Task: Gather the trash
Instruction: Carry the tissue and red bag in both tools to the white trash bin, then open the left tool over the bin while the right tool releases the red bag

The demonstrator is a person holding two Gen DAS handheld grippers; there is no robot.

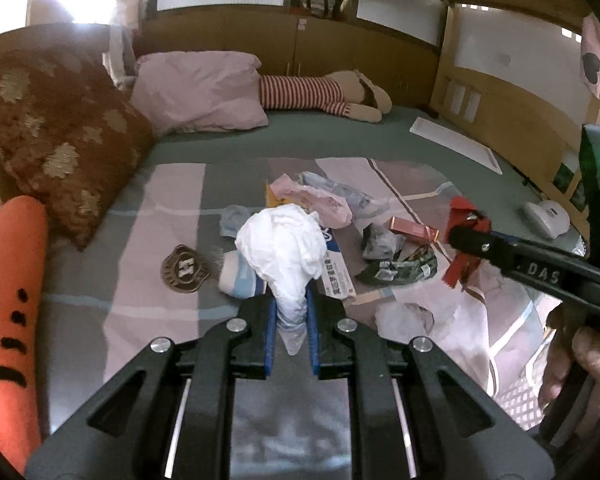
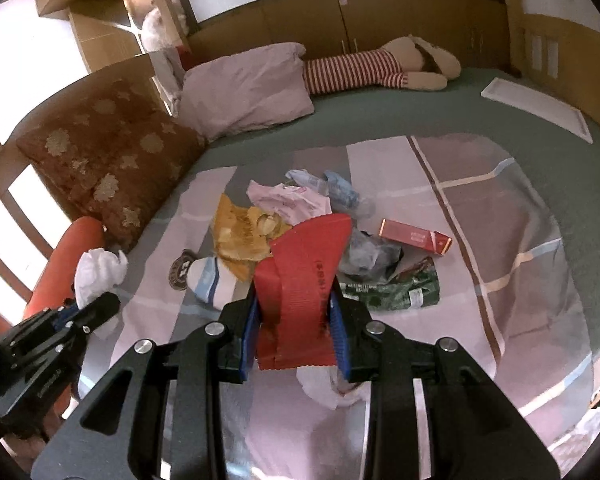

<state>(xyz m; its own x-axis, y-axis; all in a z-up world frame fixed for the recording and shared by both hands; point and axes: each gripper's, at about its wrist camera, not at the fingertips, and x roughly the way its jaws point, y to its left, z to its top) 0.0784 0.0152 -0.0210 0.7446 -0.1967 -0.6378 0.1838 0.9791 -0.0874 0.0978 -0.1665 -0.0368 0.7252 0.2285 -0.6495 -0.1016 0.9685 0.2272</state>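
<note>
My left gripper [image 1: 293, 312] is shut on a crumpled white tissue wad [image 1: 284, 244] held above the bed; it also shows in the right wrist view [image 2: 98, 270]. My right gripper [image 2: 296, 320] is shut on a folded red ribbon strip [image 2: 304, 272], seen at the right of the left wrist view [image 1: 466, 224]. Trash lies on the bedspread: a pink wrapper [image 2: 286, 198], a yellow wrapper [image 2: 240, 234], a red box [image 2: 416, 238], a green packet [image 2: 396, 288], a grey plastic scrap [image 2: 370, 254], a clear bottle [image 2: 340, 190] and a white tissue [image 2: 324, 388].
A rolled sock [image 2: 210, 278] and a round badge [image 1: 185, 270] lie on the striped bedspread [image 2: 480, 208]. A brown cushion [image 1: 56, 136], pink pillow [image 1: 198, 92], orange plush [image 1: 10, 292] and striped doll [image 1: 320, 94] line the left and far sides. A white board [image 1: 456, 142] lies far right.
</note>
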